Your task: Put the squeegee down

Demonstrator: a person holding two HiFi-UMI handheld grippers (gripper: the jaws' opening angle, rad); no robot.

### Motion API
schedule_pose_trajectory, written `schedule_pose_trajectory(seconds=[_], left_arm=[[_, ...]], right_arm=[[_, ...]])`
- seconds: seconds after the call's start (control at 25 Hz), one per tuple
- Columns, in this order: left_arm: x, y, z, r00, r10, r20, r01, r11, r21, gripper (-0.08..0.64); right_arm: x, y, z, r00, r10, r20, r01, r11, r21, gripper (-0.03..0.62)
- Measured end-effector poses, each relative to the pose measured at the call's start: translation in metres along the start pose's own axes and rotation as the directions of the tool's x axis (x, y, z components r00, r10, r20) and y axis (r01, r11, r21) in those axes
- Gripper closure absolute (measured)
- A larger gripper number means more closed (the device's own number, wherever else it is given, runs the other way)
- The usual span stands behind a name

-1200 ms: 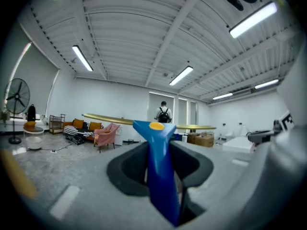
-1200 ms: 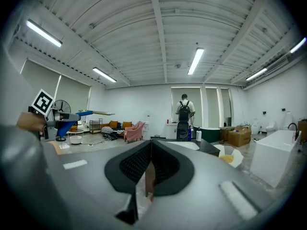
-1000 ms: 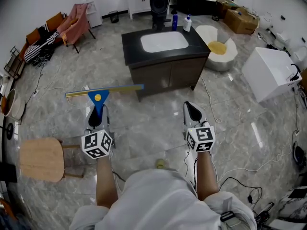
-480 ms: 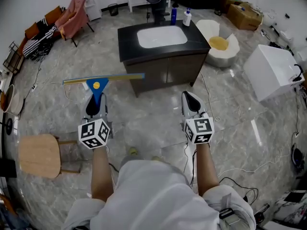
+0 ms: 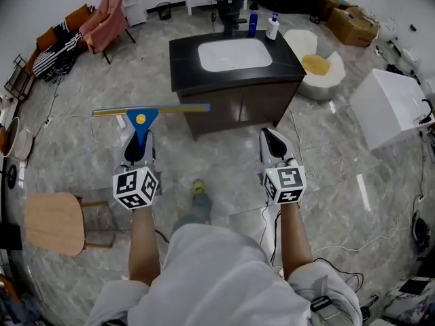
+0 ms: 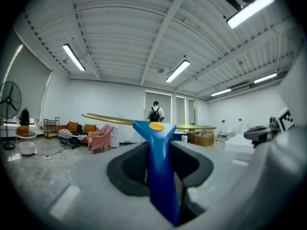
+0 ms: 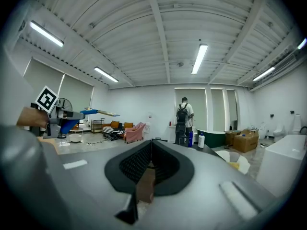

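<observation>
You stand on a grey marbled floor (image 5: 224,165) facing a dark counter (image 5: 185,51) with a white sink (image 5: 234,54); a wooden stool (image 5: 53,223) sits to your left. Your left gripper (image 5: 138,151) jaws clamp the squeegee (image 5: 143,117) by its blue handle, in the air short of the counter. Your right gripper (image 5: 273,148) jaws are closed together, empty.

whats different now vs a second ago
The person has taken a step: a foot in a yellow-green shoe now shows ahead of the body, between the arms. Unchanged: the left gripper stays shut on the blue-handled squeegee with the long brass-coloured blade, still held level and crosswise; the right gripper stays shut and empty.
</observation>
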State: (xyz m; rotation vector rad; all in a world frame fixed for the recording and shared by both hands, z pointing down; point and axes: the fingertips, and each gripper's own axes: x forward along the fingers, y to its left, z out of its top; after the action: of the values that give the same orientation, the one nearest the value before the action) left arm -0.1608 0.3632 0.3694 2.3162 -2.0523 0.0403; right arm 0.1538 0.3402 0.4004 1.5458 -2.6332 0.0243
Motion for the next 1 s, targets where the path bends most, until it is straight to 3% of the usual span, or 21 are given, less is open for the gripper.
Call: schedule_pose_trajectory(seconds=[0.24, 1.0], left_arm=[[0.064, 0.026, -0.01, 1.0, -0.013, -0.023, 0.013, 1.0, -0.019, 0.43], [0.304, 0.155, 0.003, 0.997, -0.064, -0.051, 0.06, 0.995, -0.074, 0.43]], right_arm=[[0.062, -0.012, -0.007, 0.999, -0.016, -0.03, 0.016, 1.0, 0.015, 0.588], [0.31, -0.041, 0.025, 0.996, -0.081, -0.047, 0.083, 0.995, 0.057, 0.588]])
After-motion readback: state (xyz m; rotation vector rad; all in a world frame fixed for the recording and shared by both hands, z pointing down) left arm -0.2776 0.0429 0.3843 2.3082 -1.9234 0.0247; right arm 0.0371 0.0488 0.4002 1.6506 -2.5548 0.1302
